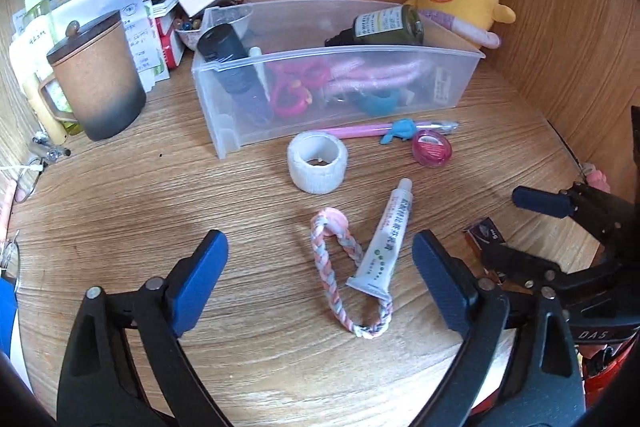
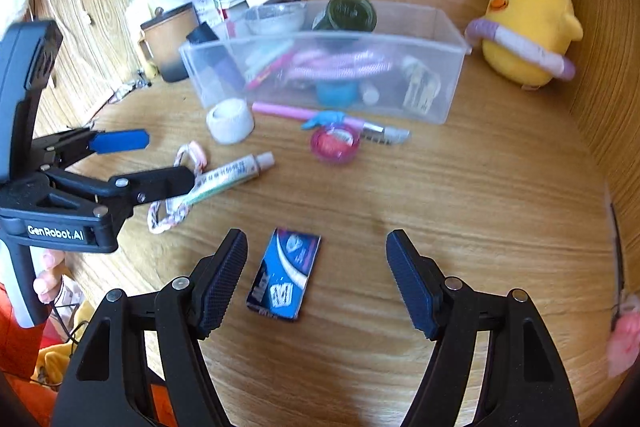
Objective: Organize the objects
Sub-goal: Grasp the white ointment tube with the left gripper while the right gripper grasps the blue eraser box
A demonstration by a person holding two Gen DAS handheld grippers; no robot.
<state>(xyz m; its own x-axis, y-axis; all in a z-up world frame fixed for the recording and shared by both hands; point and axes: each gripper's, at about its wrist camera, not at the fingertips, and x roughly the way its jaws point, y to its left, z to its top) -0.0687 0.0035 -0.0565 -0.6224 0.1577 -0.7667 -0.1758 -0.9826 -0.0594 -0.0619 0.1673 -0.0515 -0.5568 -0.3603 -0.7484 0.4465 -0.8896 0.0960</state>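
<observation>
Hovering L gripper wide open, empty, straddling tube & braided loop; tube axis running diagonally away toward bin. R gripper open, empty, bracketing blue box on worktop.

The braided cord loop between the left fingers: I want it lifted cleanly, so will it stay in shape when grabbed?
Probably not. The braided cord loop looks soft, so it should sag. The tube lies across it and may get dragged along.
</observation>
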